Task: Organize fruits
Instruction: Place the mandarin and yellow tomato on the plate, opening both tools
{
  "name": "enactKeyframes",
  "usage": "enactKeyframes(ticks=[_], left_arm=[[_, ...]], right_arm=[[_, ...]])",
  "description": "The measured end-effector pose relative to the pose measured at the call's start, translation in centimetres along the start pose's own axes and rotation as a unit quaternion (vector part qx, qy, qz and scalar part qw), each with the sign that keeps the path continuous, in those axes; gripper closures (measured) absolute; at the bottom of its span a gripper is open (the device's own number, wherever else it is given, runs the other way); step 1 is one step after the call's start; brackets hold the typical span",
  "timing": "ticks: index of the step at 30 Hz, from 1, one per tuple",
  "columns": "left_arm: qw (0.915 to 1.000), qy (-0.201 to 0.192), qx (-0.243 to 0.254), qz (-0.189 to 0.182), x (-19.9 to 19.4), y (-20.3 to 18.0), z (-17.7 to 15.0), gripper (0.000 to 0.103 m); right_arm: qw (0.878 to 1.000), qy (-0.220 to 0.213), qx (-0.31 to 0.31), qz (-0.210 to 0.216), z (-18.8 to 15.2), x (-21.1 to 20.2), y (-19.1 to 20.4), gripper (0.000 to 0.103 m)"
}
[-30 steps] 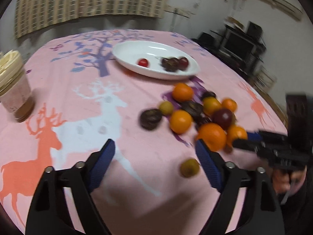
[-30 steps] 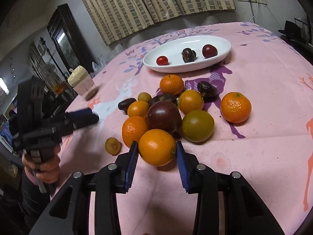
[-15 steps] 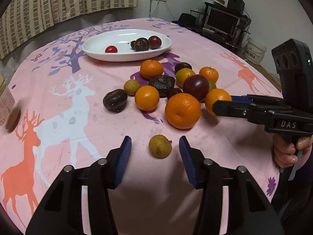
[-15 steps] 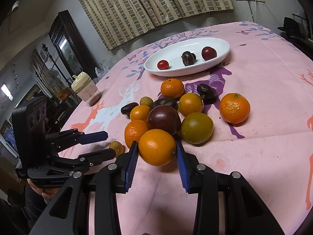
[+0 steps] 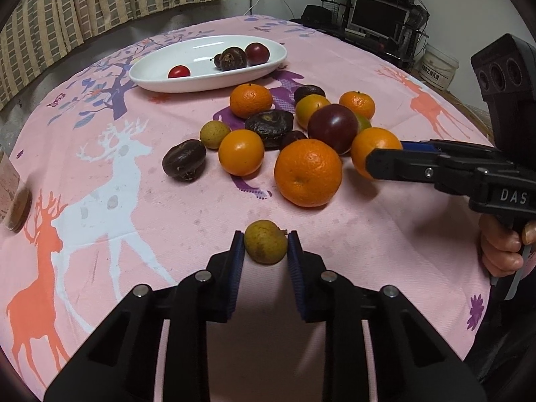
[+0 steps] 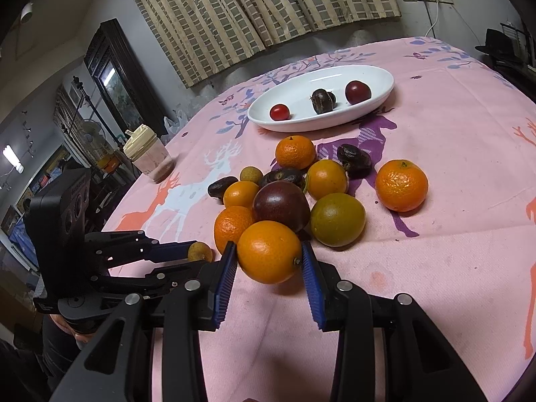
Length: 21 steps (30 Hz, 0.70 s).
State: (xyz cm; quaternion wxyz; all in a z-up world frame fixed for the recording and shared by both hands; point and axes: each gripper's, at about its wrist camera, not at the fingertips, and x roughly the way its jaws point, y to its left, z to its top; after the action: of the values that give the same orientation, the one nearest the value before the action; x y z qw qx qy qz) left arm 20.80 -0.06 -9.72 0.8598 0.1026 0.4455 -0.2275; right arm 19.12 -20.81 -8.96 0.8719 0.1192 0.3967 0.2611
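My left gripper point(image 5: 264, 251) is shut on a small yellow-green fruit point(image 5: 265, 246) resting on the pink cloth; it also shows in the right wrist view point(image 6: 200, 252). My right gripper point(image 6: 269, 261) is shut on a large orange point(image 6: 269, 251) at the near edge of the fruit pile; that orange shows in the left wrist view point(image 5: 373, 150). A white oval plate point(image 5: 201, 82) at the back holds a cherry tomato point(image 5: 179, 71), a dark wrinkled fruit point(image 5: 232, 58) and a red plum point(image 5: 257, 53).
The pile holds several oranges, a big dark plum point(image 6: 280, 206), a green-orange citrus point(image 6: 336, 219) and dark wrinkled fruits. A lidded jar point(image 6: 147, 157) stands at the table's left. A desk with a monitor point(image 5: 378, 16) is beyond the table.
My left gripper swung from the left side toward the small yellow-green fruit and closed on it. My right gripper stayed around the large orange.
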Motion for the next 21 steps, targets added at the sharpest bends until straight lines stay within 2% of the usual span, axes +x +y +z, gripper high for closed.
enactKeyframes(ticks=[5,9,11,15,18,21], left_arm=[[0.9998,-0.009,-0.008,-0.013,-0.6,0.5,0.3,0.077],[0.9989,-0.035,-0.019,-0.022,-2.0,1.6,2.3,0.077],[0.9976,-0.059,-0.031,-0.016,-2.6,2.7,4.8,0.077],[0.9933,-0.090,-0.071,-0.018,-1.6,5.2,10.3,0.077],[0.9919,-0.084,-0.096,0.000,1.2,7.0,14.6,0.077],[0.9916,-0.073,-0.104,0.025,3.9,8.1,17.5,0.077]], right_arm=[[1.000,-0.001,-0.005,-0.002,0.1,-0.2,0.1,0.064],[1.000,-0.002,0.002,0.018,1.3,-0.6,-0.1,0.064],[1.000,-0.016,-0.003,0.017,3.0,-0.9,-0.1,0.064],[0.998,-0.060,-0.014,-0.014,8.1,-0.3,-0.2,0.064],[0.996,-0.072,-0.012,-0.056,12.4,2.1,-1.4,0.064],[0.995,-0.057,0.003,-0.085,15.7,5.1,-3.2,0.064]])
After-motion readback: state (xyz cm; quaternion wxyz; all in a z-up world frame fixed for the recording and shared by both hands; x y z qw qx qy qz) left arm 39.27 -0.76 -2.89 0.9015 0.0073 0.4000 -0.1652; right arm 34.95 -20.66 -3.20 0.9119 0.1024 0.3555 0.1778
